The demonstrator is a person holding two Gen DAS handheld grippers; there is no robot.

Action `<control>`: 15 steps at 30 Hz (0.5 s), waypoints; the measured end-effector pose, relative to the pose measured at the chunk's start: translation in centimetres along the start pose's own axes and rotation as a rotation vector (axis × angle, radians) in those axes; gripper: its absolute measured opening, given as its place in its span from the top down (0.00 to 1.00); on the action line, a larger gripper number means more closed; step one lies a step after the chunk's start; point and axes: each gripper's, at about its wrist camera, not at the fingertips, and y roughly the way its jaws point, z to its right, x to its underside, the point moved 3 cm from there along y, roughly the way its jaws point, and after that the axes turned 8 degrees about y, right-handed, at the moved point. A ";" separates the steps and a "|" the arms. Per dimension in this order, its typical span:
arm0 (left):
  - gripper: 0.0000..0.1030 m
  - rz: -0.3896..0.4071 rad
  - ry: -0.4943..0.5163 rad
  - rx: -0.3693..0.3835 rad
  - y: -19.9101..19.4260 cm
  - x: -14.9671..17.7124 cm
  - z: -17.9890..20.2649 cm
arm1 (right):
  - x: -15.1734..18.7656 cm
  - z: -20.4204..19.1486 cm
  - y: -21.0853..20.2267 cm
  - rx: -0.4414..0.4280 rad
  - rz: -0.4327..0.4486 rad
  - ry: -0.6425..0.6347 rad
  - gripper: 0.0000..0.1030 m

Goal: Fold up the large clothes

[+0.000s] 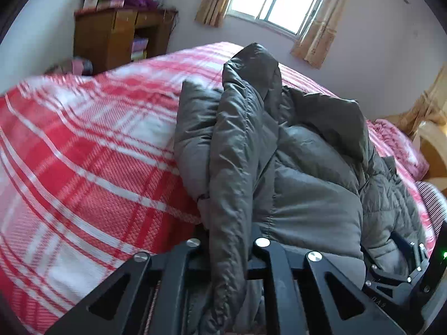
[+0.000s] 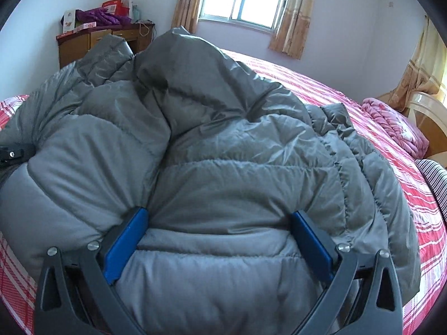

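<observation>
Jacket (image 1: 307, 173): grey padded, heaped on red-and-white plaid bedspread (image 1: 83, 153), right of bed centre in left wrist view; fills most of right wrist view.
Cabinet (image 1: 111, 39): wooden, far left against wall, boxes and purple fabric on top.
Left gripper (image 1: 227, 240): clamped tight on a narrow fold of jacket edge, fabric running up between the black fingers; pads hidden by cloth.
Window (image 1: 276, 0): bright, between tan curtains, above bed.
Right gripper (image 2: 220, 223): jaws wide apart, blue pads (image 2: 125, 240) pushed into a thick bulge of jacket hem between them; whether pressing or merely resting against it cannot be told.
Left wrist view only: jacket's left border against bare bedspread; right gripper's black frame at lower right edge.
Right wrist view only: pink blanket (image 2: 396, 122) bundled far right near headboard; blue pads exposed.
</observation>
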 end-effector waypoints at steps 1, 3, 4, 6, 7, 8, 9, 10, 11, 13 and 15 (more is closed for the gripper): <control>0.94 0.005 0.011 -0.010 -0.2 -0.1 0.0 | -0.1 -0.1 0.0 0.007 -0.006 -0.001 0.00; 0.94 0.031 0.030 -0.016 -1.6 -0.3 -0.1 | -0.1 -0.5 -0.1 0.026 -0.007 -0.007 0.00; 0.95 0.042 0.037 -0.022 -2.2 -0.4 -0.3 | -0.1 -0.8 -0.2 0.038 -0.005 -0.012 0.00; 0.95 0.066 0.035 -0.028 -4.1 -0.7 -1.0 | -0.1 -1.6 -0.4 0.057 -0.005 -0.016 0.00; 0.95 0.078 0.033 -0.039 -4.8 -1.0 -1.6 | -0.1 -2.1 -0.5 0.057 -0.005 -0.020 0.00; 0.95 0.096 0.026 -0.054 -5.8 -1.4 -2.4 | -0.1 -3.1 -0.6 0.052 -0.003 -0.030 0.00; 0.95 0.108 0.017 -0.067 -6.7 -1.8 -3.2 | -0.1 -4.3 -0.8 0.037 0.004 -0.045 0.00; 0.95 0.120 0.014 -0.081 -7.7 -2.2 -4.0 | -0.1 -5.3 -0.9 0.023 0.009 -0.056 0.00; 0.95 0.133 0.017 -0.096 -8.5 -2.5 -4.6 | -0.1 -6.8 -1.0 0.001 0.016 -0.075 0.00; 0.95 0.153 0.039 -0.126 -10.1 -3.1 -5.3 | -0.1 -9.4 -1.2 -0.045 0.024 -0.106 0.00; 0.95 0.180 0.069 -0.153 -11.5 -3.8 -5.4 | -0.5 -11.8 -1.6 -0.116 0.015 -0.141 0.00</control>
